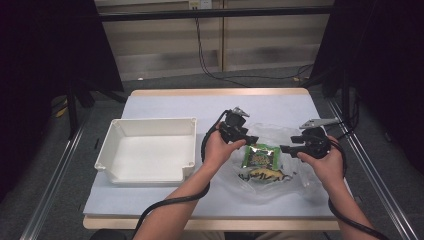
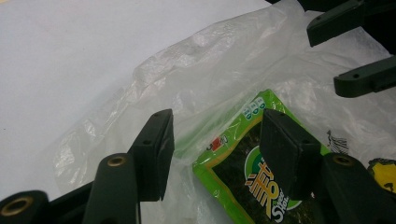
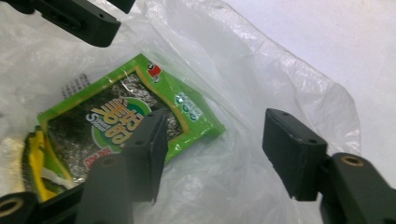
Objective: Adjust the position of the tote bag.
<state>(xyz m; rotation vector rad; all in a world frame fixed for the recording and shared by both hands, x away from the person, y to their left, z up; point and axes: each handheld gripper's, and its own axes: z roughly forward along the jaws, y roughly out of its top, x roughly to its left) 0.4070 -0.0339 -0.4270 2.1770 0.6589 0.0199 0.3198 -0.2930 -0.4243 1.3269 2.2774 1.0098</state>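
work: getting snack packs in or out of a clear bag (image 1: 272, 150) at centre-right of the high view; which of the two I cannot tell.
done: a green pack (image 1: 259, 157) and a yellow pack (image 1: 264, 174) lie under or inside the film, by my reading.
left: a white bin (image 1: 150, 150) at centre-left holds nothing I can see; if the packs belong there, that move is not yet made.
left gripper (image 2: 212, 149): jaws apart, nothing pinched; film and the green pack's corner (image 2: 243, 163) lie beneath the gap.
right gripper (image 3: 212, 149): jaws spread, gripping nothing; bag film (image 3: 261, 93) under them, green pack (image 3: 130, 116) at its lower left.
green pack axis: long side runs top to bottom in the high view, tipped slightly.
yellow pack axis: long side left to right, just below the green one.
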